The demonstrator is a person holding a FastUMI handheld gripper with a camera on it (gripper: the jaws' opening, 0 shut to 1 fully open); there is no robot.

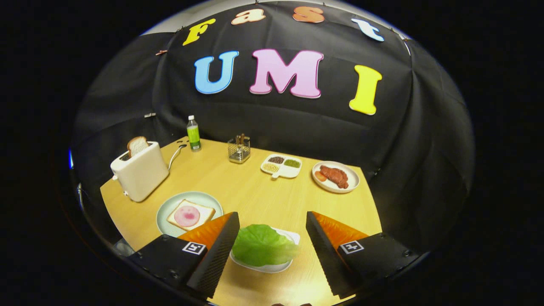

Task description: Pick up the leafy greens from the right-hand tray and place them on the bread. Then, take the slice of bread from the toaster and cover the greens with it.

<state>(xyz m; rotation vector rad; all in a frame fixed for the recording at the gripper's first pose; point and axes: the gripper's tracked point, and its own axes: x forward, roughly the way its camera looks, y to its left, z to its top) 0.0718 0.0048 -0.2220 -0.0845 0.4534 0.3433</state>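
Your gripper (272, 242) has its two fingers spread wide apart and clamped on nothing. The leafy greens (262, 245) lie between them, on a small white tray (284, 264) that sits on the wooden table (255, 191).

Taking that tray as the landmark: the pale round plate (170, 208) lies just to its left, carrying a slice of bread (205, 213) topped with a round pink slice (187, 216). Beyond that plate stands the cream toaster (142, 174), a second slice (137, 145) standing up out of its slot. Well beyond the tray are a divided dish of small foods (281, 165), a wire caddy (239, 149), a green bottle (194, 134), and to the far right a plate of meat (335, 177).

Findings on the greens: one crumpled leaf, glossy, domed and veined, overhanging the tray's left rim. You should judge it very light, thin and soft; it looks likely to fold or slip under a hard squeeze. Whether it is real or an imitation cannot be told.

Recommended hold: close your fingers across the raised middle fold, where the leaf stands clear of the tray, not at the flat edge. The finger faces are ribbed black, which should help grip. The toaster's slice appears stiffer; take it by its exposed top.
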